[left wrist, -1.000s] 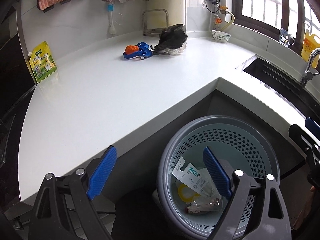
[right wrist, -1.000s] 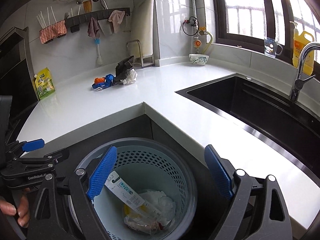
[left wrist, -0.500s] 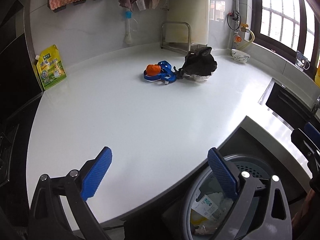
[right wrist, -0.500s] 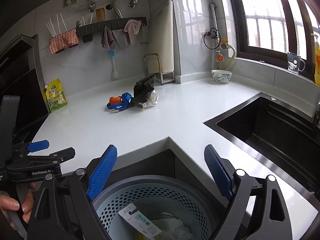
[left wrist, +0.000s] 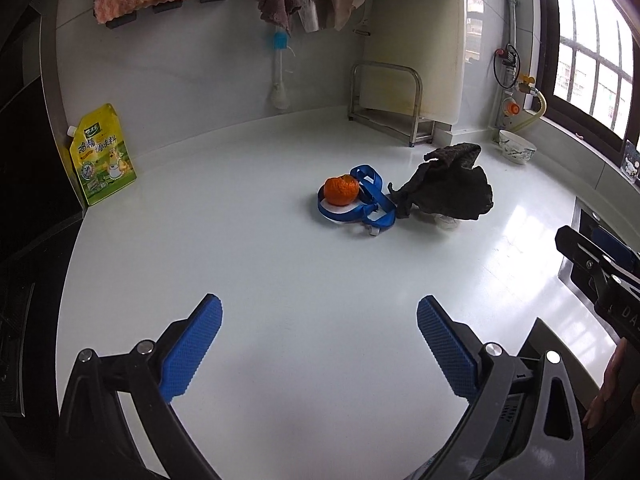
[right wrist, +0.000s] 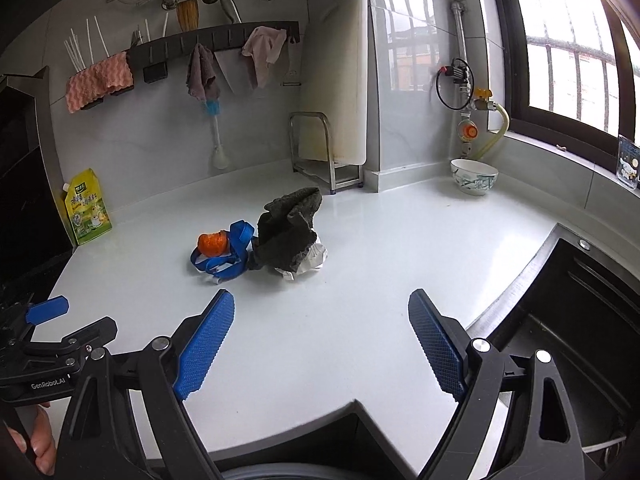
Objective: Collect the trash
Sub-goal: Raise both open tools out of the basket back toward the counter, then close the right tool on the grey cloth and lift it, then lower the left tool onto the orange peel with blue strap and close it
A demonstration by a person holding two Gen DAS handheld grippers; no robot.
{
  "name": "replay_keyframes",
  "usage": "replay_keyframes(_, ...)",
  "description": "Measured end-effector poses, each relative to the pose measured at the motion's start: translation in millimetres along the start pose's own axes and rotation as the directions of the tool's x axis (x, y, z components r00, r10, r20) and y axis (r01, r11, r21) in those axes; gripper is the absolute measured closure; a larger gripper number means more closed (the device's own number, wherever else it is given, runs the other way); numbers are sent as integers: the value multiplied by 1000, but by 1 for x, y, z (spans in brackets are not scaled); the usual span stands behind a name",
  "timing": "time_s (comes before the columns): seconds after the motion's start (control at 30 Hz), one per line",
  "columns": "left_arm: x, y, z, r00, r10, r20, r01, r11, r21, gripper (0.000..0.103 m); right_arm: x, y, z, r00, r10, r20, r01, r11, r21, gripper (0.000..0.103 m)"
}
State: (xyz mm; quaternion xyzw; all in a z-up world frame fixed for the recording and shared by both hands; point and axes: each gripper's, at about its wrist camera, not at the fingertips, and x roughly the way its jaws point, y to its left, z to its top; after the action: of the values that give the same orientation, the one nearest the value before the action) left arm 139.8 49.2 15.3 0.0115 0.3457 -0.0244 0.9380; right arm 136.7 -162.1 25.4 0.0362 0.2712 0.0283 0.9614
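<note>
A small heap of trash lies at the back of the white counter [left wrist: 280,280]. It holds an orange peel [left wrist: 341,190], a blue strap [left wrist: 374,208] looped round the peel, and a dark crumpled sheet [left wrist: 448,190] over a crumpled white paper [right wrist: 312,258]. My left gripper [left wrist: 319,308] hovers open over bare counter, well short of the heap, with nothing between its blue pads. My right gripper [right wrist: 321,300] is open and empty too, with the dark sheet [right wrist: 288,236] ahead and slightly left. The grey bin's rim [right wrist: 280,472] shows at the bottom edge of the right wrist view.
A yellow pouch [left wrist: 102,156] leans at the counter's left end. A cutting board in a metal rack [right wrist: 336,120] and a bowl [right wrist: 474,176] stand at the back. The black sink [right wrist: 580,320] lies to the right. Cloths hang on a wall rail [right wrist: 216,40].
Both views have swung up and forward from the bin to the counter. The bin has left the left wrist view. The trash heap looks nearer, and the left jaws stand a little wider.
</note>
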Motion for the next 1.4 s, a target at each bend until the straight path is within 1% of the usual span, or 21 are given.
replay_keyframes(0.23,26,1,11,1000,3,-23,-3,1000,-3,7,64,-3,25,997,30,-67,-26,998,57,19)
replay_keyframes(0.4,39,3,16,999,9,-33,-9,1000,-5,7,104,0,45,995,25,-93,-22,999,34,19)
replay_keyframes(0.6,51,5,19,999,14,-48,-14,1000,-5,7,145,10,66,982,91,-168,-81,995,64,18)
replay_keyframes(0.73,55,5,21,999,16,-48,-16,1000,-1,7,162,24,73,983,69,-172,-65,997,29,19)
replay_keyframes(0.77,56,5,21,999,15,-49,-15,1000,-1,7,165,27,73,983,59,-172,-57,998,22,22)
replay_keyframes(0.83,56,5,21,999,16,-48,-16,1000,2,7,172,30,74,978,61,-200,-59,998,16,58)
replay_keyframes(0.87,57,5,21,999,17,-47,-17,1000,4,7,174,29,74,975,67,-211,-64,998,22,62)
replay_keyframes(0.93,57,6,22,999,19,-48,-19,1000,5,7,172,28,73,974,88,-208,-83,996,29,77)
replay_keyframes(0.97,58,7,22,999,18,-49,-18,1000,2,7,169,27,72,976,84,-199,-81,996,25,80)
replay_keyframes(1.03,58,8,23,999,16,-49,-16,1000,-3,7,157,22,73,982,91,-166,-87,996,31,82)
replay_keyframes(1.1,58,8,24,999,14,-48,-15,1000,-4,7,143,14,76,984,119,-130,-112,992,61,83)
replay_keyframes(1.2,59,6,26,999,13,-44,-13,1000,-2,7,120,-5,83,982,173,-81,-162,978,129,83)
replay_keyframes(1.23,59,6,27,999,11,-42,-12,1000,-2,7,112,-11,84,982,180,-63,-169,975,146,83)
replay_keyframes(1.3,60,4,29,999,10,-38,-10,1000,0,7,97,-22,87,983,181,-33,-173,971,164,83)
replay_keyframes(1.4,63,2,33,999,11,-37,-10,1000,2,7,77,-32,85,985,173,-6,-170,973,155,84)
